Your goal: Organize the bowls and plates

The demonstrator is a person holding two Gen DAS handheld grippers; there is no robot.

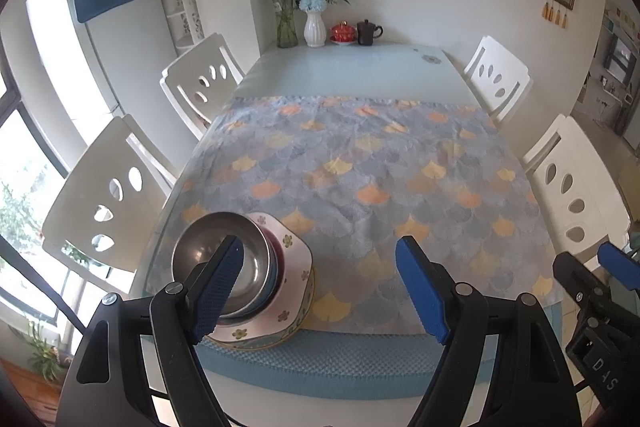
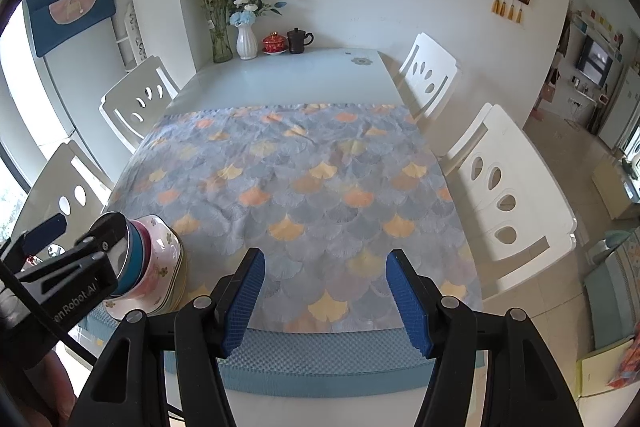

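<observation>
hovering with its blue-padded jaws spread wide and gripping nothing, the left gripper (image 1: 320, 287) is sitting at the near table edge, its left finger in front of the steel bowl (image 1: 224, 259). the right gripper (image 2: 324, 291) is likewise gaping apart, holding nothing, over the fan-patterned cloth (image 2: 304, 187). the steel bowl is topping a nested pile of bowls that is resting on floral square plates (image 1: 288, 291) at the near left corner, so the sorting is looking essentially finished, with no loose dishes lying elsewhere on the table (image 1: 340, 67). the left view is showing into the bowl's bare interior; the right view is showing the stack's side, with teal and pink bowl bands (image 2: 138, 259).
</observation>
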